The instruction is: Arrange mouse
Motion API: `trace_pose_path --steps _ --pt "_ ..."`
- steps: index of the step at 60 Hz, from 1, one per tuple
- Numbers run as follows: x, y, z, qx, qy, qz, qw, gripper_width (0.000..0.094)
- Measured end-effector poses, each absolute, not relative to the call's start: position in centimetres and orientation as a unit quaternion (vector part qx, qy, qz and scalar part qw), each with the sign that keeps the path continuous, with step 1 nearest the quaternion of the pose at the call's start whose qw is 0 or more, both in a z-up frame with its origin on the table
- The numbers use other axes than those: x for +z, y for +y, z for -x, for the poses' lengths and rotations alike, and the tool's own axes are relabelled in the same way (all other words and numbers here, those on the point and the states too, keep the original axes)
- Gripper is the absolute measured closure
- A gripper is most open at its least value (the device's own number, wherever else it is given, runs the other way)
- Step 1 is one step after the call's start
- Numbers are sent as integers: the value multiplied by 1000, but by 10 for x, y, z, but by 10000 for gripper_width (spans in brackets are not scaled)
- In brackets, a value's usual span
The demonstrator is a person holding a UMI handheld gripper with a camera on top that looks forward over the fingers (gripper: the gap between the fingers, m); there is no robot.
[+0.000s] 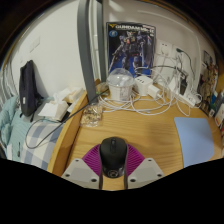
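We see the fingers (113, 172) grasping the mouse (113, 154) (pads pressed on both sides) above the surface (150, 138), box (129, 48) beyond.

Single view, camera mounted on gripper (112, 172), facing forward along its two fingers, angled slightly down at wooden desk (150, 135). Low and close to desk surface; mouse (113, 152) right at fingertips. Wide-angle lens takes in poster box (130, 48) and wall beyond
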State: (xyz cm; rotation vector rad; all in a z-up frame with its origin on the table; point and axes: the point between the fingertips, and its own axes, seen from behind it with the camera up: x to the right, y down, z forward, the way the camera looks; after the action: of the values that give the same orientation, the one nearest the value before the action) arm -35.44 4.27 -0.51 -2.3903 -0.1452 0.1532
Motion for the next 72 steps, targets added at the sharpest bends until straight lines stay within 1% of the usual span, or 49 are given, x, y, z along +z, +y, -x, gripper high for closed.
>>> trace_pose_path --steps 4,7,11,21,26,31,35,38,47,54,64,65,67,71,72 --pt "-3 44 353 71 -57 932 350 660" --pt "9 45 350 77 -63 931 352 660" --pt "43 54 337 83 -61 921 376 656" --pt "154 95 259 65 -49 886 457 661" --pt "189 112 204 34 -52 876 479 659" --pt "204 126 151 20 -44 870 491 659" --pt "195 131 111 11 -34 873 487 659" --pt "179 131 83 0 -31 879 475 659" --pt "110 126 28 -4 -13 901 433 660" --pt "53 119 15 13 -4 918 396 661" --pt "-6 103 21 33 -9 935 354 660" --pt "-12 100 22 35 -9 937 348 646" --pt "-11 105 23 36 -3 930 365 654" --pt "-11 104 24 45 18 929 366 651" --pt "-11 105 24 45 17 929 366 633"
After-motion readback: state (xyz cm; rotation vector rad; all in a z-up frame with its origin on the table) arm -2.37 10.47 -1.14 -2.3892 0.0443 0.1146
